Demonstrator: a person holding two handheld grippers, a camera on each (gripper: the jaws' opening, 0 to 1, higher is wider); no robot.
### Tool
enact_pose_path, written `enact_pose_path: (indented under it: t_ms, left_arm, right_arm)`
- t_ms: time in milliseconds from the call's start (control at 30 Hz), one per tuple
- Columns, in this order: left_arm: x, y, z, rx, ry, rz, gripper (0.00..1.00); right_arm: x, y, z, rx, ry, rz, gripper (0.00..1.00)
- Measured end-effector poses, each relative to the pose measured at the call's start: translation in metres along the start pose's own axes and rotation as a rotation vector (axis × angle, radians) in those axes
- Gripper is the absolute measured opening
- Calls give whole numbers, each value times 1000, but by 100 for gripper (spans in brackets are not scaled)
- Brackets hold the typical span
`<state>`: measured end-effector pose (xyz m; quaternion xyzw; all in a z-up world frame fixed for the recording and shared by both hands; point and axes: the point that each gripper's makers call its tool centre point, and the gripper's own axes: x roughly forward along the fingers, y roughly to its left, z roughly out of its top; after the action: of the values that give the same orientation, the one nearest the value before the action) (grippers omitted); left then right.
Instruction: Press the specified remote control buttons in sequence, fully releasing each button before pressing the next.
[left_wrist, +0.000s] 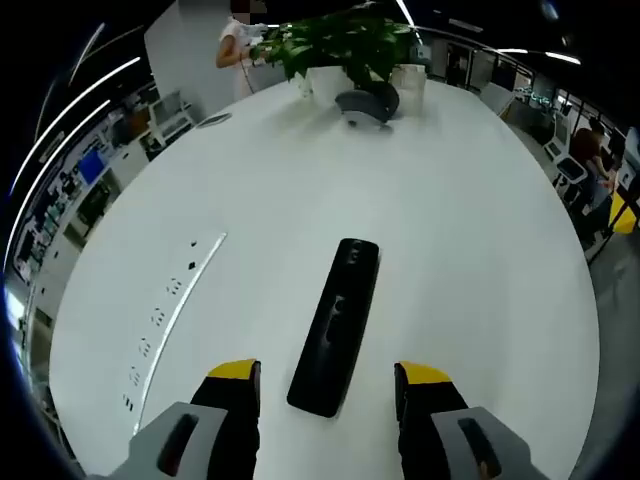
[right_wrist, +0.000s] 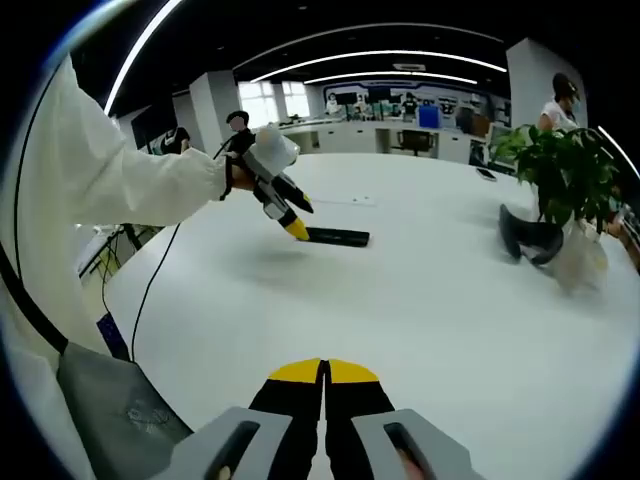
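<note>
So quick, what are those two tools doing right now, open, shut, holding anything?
Left tool: open, empty, over the near end of the remote.
Right tool: shut, holding nothing, above the table.

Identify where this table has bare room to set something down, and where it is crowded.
Free: the wide white stretch of table between the remote control and the potted plant, plus the near area ahead of the right gripper. Crowded: around the plant with the dark object at its foot, and beside the remote, where the left gripper hovers.
</note>
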<state>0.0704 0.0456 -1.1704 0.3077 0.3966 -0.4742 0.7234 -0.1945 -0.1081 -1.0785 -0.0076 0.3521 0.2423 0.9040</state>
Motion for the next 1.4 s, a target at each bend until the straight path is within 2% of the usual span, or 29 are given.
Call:
enact_pose_path:
  t_ms: [200, 333, 500, 700, 833, 933, 1233, 1400]
  left_arm:
    - [12, 5, -6, 6, 31, -18, 50]
    - [19, -1, -11, 15, 55, -60, 47]
    - [18, 1, -11, -5, 50, -90, 44]
    - [16, -2, -14, 60, 37, -121, 40]
    - [14, -8, -16, 121, 42, -145, 28]
    - [13, -10, -17, 148, 55, -148, 24]
    - [13, -14, -17, 156, 74, -132, 24]
    - [12, -22, -18, 159, 106, -128, 24]
  right_arm:
    - [-2, -1, 1, 12, -2, 0, 0]
    - [-1, -2, -1, 13, 3, -3, 0]
    - [0, -1, -3, 8, 12, -2, 0]
    - [0, 2, 0, 7, 5, 5, 0]
    - [-1, 5, 3, 9, -3, 11, 0]
    - [-3, 8, 7, 11, -18, 10, 0]
    - [-9, 15, 10, 14, -43, 2, 0]
    - [-14, 19, 19, 14, -71, 4, 0]
